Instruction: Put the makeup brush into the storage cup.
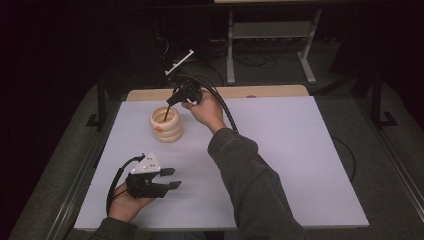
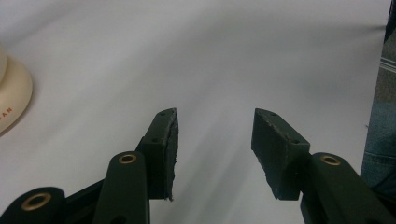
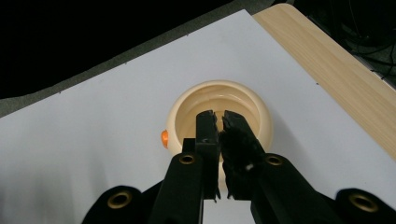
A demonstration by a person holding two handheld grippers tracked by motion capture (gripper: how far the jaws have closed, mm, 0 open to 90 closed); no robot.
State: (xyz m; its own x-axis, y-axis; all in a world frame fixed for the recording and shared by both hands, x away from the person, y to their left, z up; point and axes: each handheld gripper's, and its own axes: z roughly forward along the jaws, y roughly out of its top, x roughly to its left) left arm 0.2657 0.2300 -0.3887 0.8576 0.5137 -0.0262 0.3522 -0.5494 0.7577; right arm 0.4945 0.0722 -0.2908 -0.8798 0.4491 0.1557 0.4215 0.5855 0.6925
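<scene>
A cream ribbed pot (image 1: 169, 132) with an orange mark on its side stands on the white mat at the back left. My right gripper (image 1: 165, 118) points down into its mouth. In the right gripper view the jaws of the right gripper (image 3: 218, 115) are shut over the pot's rim (image 3: 261, 122), with only a thin slit between the pads and nothing visible in it. My left gripper (image 1: 175, 178) rests near the mat's front left, well apart from the pot. Its jaws stand open on bare mat in the left gripper view (image 2: 215, 114), where the pot's base (image 2: 11, 100) shows at the left edge.
The white mat (image 1: 280, 160) covers most of a wooden table whose far strip (image 1: 260, 91) stays bare. A black frame borders the table at left and right. A metal stand (image 1: 270, 30) and cables lie on the floor behind. A trouser leg (image 2: 380, 135) shows at the right.
</scene>
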